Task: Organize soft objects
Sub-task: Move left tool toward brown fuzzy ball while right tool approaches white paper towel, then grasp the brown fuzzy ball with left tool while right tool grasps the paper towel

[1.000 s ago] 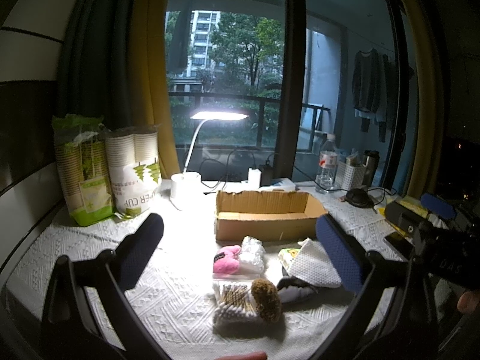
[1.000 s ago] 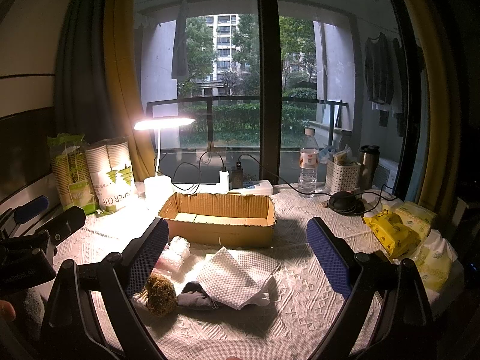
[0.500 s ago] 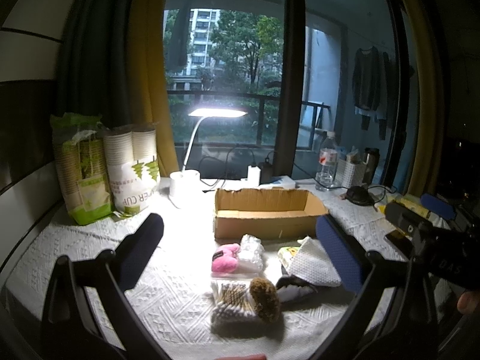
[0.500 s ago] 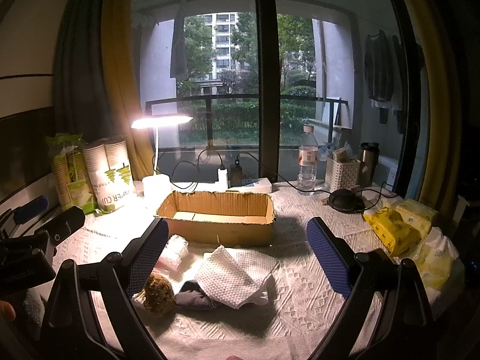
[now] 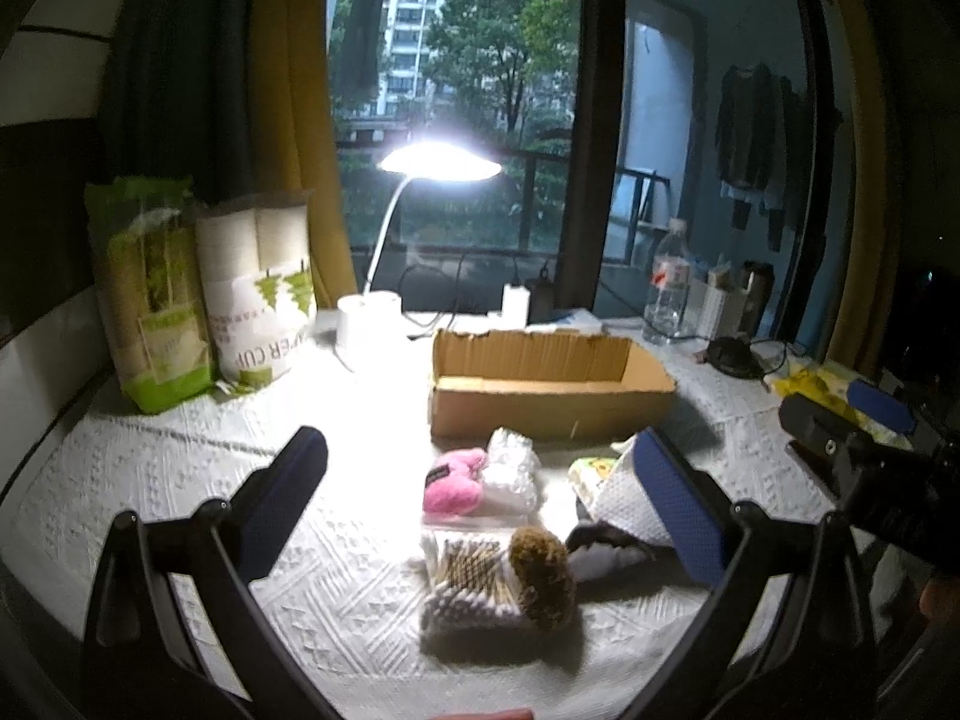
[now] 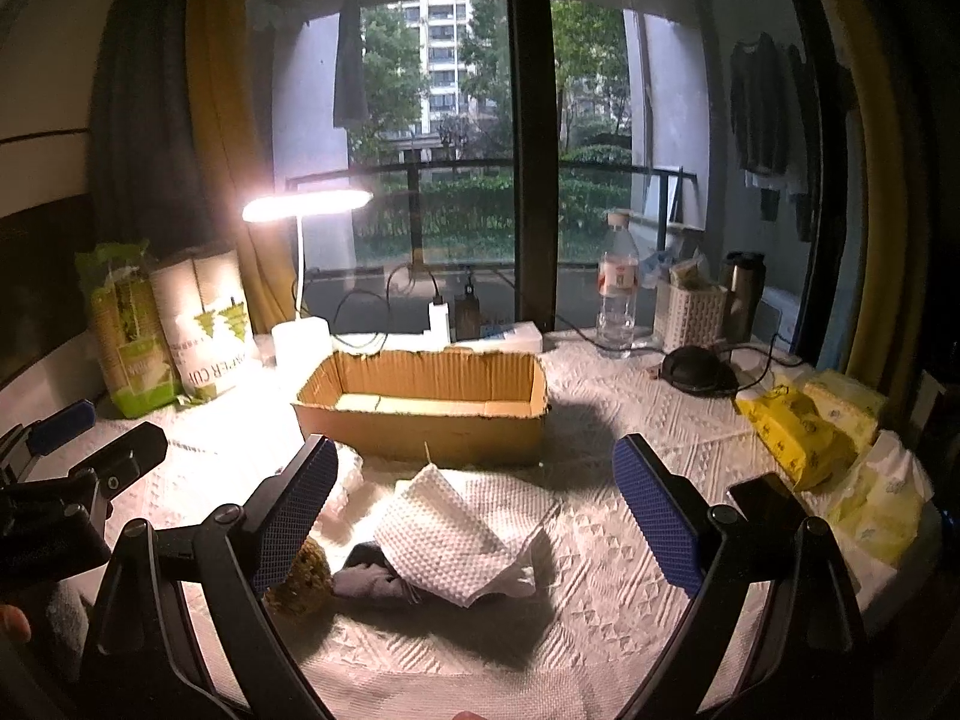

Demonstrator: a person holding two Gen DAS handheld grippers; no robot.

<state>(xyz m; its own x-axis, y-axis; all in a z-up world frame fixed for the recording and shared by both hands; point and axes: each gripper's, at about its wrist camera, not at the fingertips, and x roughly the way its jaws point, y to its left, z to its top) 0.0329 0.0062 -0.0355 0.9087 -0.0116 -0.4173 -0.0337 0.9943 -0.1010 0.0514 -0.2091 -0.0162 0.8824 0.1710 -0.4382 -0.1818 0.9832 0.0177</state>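
Both our left gripper and right gripper hang wide open and empty over the soft pile, paper towel, brown puff, pink plush, bare tablecloth beside, cardboard box just behind.

Left gripper: we see its jaws spread wide, nothing between the blue pads
Right gripper: we find it gaping too, empty, pads well apart
Pose: both hover level, side by side (each shows in the other's view)
Hand: we catch only fingertips at the frame edge
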